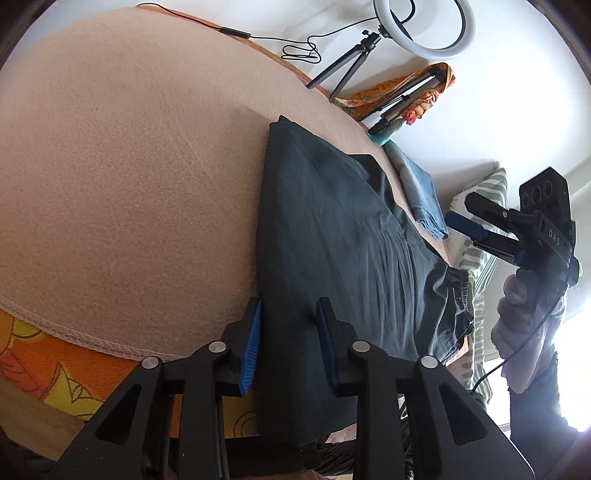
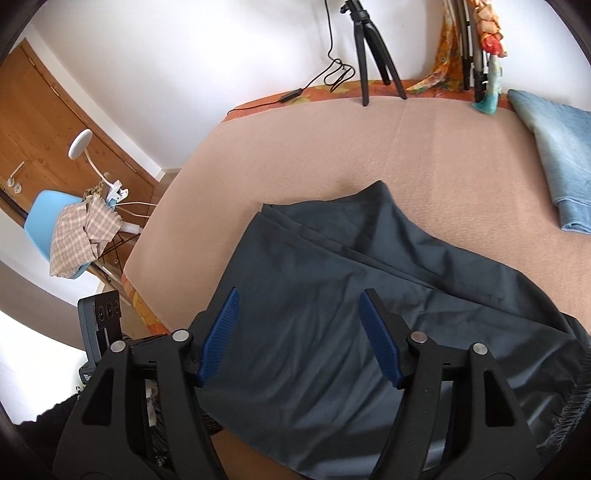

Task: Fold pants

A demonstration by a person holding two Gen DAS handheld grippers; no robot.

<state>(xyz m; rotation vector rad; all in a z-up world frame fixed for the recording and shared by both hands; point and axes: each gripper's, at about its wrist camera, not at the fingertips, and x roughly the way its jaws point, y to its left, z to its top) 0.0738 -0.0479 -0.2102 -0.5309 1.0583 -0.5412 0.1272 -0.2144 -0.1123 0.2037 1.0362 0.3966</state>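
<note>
Dark grey pants [image 1: 332, 236] lie folded on a beige blanket [image 1: 129, 166], with the elastic waistband [image 1: 458, 306] at the right edge. My left gripper [image 1: 290, 314] is open just above the near edge of the pants, holding nothing. My right gripper [image 1: 467, 218] hovers in the air at the right, empty, its jaws close together in this view. In the right wrist view the pants [image 2: 332, 302] fill the middle, the waistband [image 2: 576, 376] at the lower right, and my right gripper [image 2: 299, 306] is open above them.
A folded light blue garment [image 2: 554, 155] lies at the far right of the blanket [image 2: 295, 147]. A ring light [image 1: 424, 29] on a tripod [image 2: 373, 48] and cables stand at the back wall. A blue chair [image 2: 48, 214] with checked cloth stands near a wooden door.
</note>
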